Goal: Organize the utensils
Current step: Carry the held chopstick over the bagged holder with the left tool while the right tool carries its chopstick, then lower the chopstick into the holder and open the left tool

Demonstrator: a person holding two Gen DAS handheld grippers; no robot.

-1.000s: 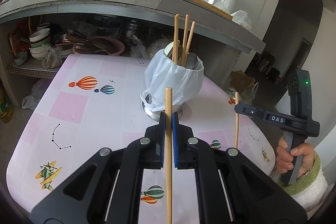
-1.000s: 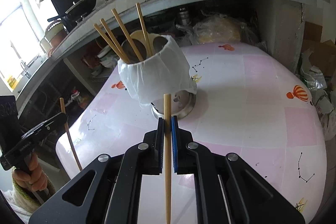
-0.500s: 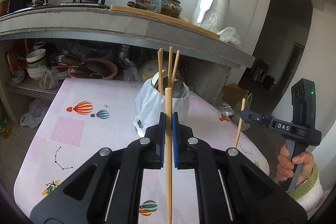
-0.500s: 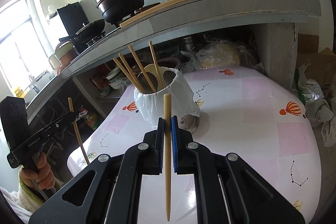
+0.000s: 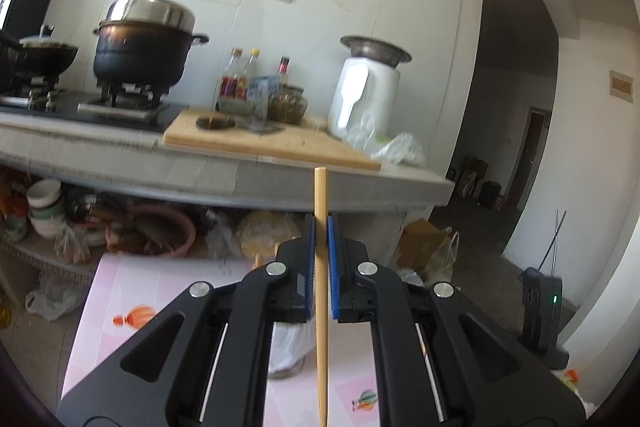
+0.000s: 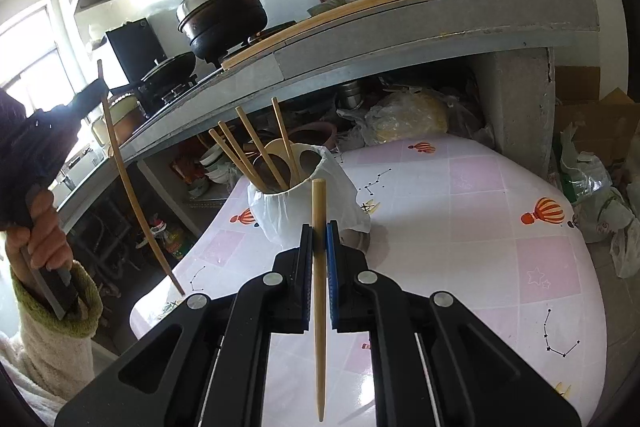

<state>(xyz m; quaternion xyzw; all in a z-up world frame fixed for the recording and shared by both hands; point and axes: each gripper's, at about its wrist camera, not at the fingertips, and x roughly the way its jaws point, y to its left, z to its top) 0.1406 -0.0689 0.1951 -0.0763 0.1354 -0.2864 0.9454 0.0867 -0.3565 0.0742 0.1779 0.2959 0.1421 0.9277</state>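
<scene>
My left gripper (image 5: 320,227) is shut on a wooden chopstick (image 5: 321,307) that stands upright between its blue pads. Its jaws hide most of the utensil holder; only a patch of its white bag (image 5: 290,347) shows. My right gripper (image 6: 319,231) is shut on a second chopstick (image 6: 319,287), held upright just in front of the bag-wrapped utensil holder (image 6: 308,211). Several chopsticks (image 6: 250,155) and a wooden spoon (image 6: 276,147) lean in that holder. In the right wrist view the left gripper (image 6: 96,89) hangs high at the far left, off the table's edge, with its chopstick (image 6: 132,195) slanting down.
The holder stands on a pink-and-white patterned table (image 6: 480,227). Behind it runs a grey counter (image 5: 240,179) with a black pot (image 5: 144,55), bottles (image 5: 244,83) and a cutting board (image 5: 272,143). Bowls (image 5: 44,203) crowd the shelf beneath. Bags and cardboard (image 6: 592,179) lie on the floor at right.
The left gripper has risen with its chopstick, so its view now faces the counter and the holder has sunk behind its jaws. The right gripper lifted and drew back slightly from the holder.
</scene>
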